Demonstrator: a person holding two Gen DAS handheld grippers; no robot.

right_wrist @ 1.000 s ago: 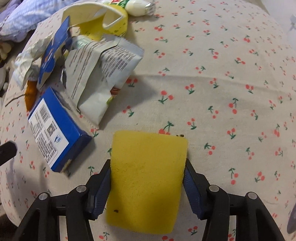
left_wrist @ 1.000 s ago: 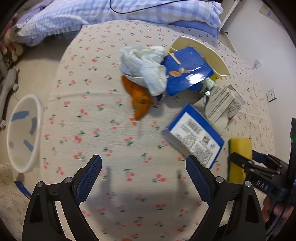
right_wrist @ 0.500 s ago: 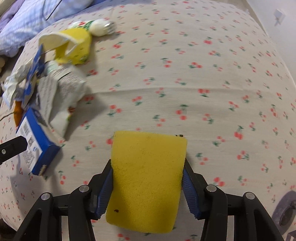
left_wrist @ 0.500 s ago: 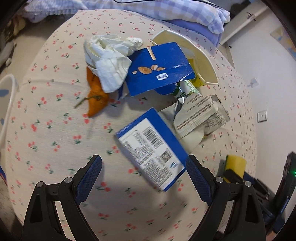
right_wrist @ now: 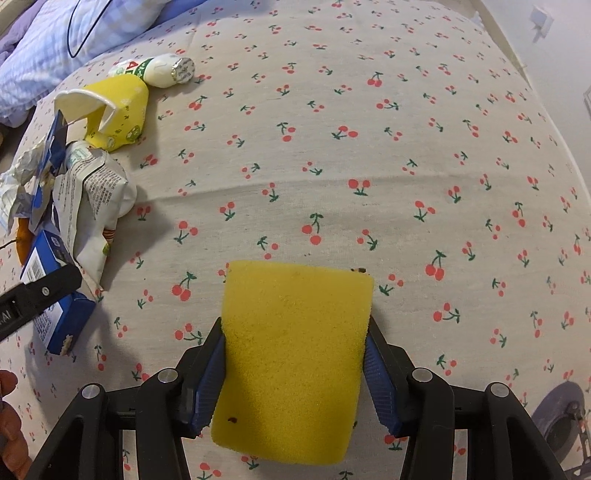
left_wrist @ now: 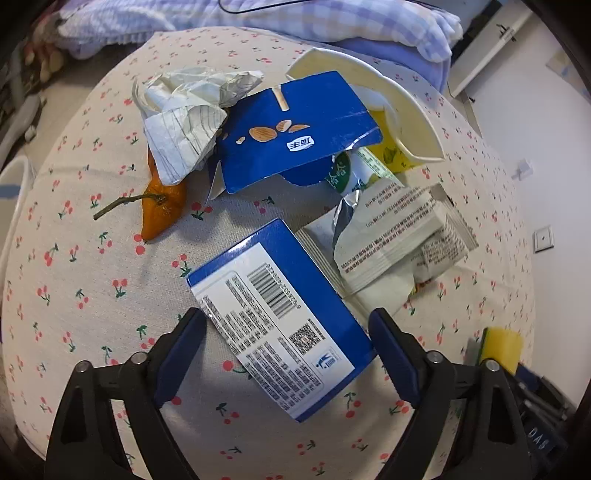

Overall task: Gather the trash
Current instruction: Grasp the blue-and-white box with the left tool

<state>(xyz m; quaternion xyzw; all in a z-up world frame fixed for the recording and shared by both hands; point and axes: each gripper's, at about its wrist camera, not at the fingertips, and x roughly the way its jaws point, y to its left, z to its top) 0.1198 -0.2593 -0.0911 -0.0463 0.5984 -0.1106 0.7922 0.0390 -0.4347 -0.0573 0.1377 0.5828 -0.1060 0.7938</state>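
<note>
My left gripper is open, its jaws either side of a blue and white carton box lying flat on the cherry-print tablecloth. Behind the box lie a torn blue wrapper, crumpled paper, an orange peel, folded printed packets and a torn yellow paper cup. My right gripper is shut on a yellow sponge, held over the cloth to the right of the pile. The sponge also shows in the left wrist view. A small white bottle lies by the cup.
A blue-checked blanket lies beyond the table's far edge. A white round bin shows at the left, below the table edge. A white wall with a socket is on the right.
My left gripper has moved forward and down, so the blue carton box now lies between its open jaws. My right gripper, still holding the sponge, has drawn back to the right, away from the pile.
</note>
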